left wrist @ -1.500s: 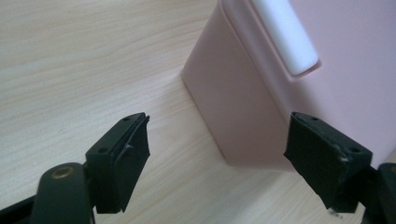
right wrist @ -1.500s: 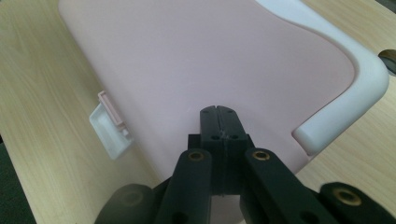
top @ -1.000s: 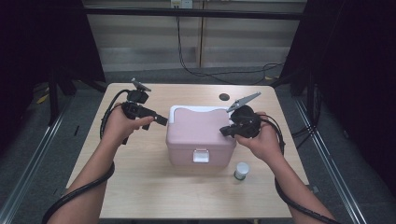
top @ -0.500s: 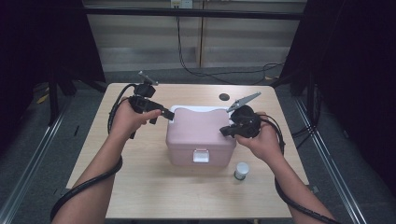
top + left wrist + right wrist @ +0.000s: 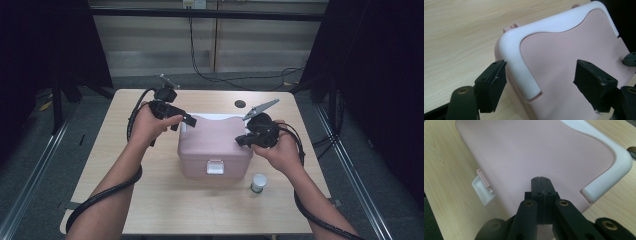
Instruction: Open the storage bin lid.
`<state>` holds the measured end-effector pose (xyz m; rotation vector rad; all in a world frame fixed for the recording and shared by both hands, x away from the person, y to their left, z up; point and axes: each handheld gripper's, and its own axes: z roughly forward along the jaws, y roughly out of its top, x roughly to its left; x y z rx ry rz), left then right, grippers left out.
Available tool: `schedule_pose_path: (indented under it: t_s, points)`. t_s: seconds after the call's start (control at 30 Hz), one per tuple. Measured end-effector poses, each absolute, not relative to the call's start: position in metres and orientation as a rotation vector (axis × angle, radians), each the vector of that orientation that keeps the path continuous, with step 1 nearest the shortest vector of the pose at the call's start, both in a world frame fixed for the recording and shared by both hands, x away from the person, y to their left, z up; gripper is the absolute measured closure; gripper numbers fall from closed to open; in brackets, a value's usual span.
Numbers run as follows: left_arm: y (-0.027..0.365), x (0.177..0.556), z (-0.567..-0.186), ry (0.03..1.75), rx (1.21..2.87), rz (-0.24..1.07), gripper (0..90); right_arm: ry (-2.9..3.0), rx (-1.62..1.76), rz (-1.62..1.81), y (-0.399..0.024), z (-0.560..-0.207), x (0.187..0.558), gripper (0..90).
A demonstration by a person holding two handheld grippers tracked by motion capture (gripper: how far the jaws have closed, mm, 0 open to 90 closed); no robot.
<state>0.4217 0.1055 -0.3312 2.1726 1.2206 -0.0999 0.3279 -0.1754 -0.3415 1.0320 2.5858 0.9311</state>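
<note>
Leftward tongs (image 5: 189, 120) have slid toward the box (image 5: 215, 147), jaws wide astride its white handle (image 5: 524, 67) at the 11 o'clock corner, untouched. Right tongs (image 5: 541, 185) press closed on the lid's 3 o'clock edge. Bare table (image 5: 165, 200) surrounds mid-table box.

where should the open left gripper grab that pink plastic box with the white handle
Probably the white U-shaped handle lying flat on the lid of the pink plastic box. Its near arm is a narrow bar between the open jaws of the left gripper, so come from above at the box's left rear corner and close across that bar. The lid itself looks too broad and smooth.
</note>
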Motion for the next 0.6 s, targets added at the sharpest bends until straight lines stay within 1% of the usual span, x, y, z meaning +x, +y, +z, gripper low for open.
schedule_pose_path:
  t_s: [0.23, 0.6]
  points:
    - [0.0975, 0.4215, -0.3339, 1.210, 2.168, -0.103, 26.2, 2.585, 1.032, 0.923, -0.1746, -0.3412, 0.3270, 90.0]
    - [0.0987, 0.4255, -0.3402, 1.238, 2.169, -0.072, 26.4, 2.579, 1.034, 0.921, -0.1743, -0.3413, 0.3264, 90.0]
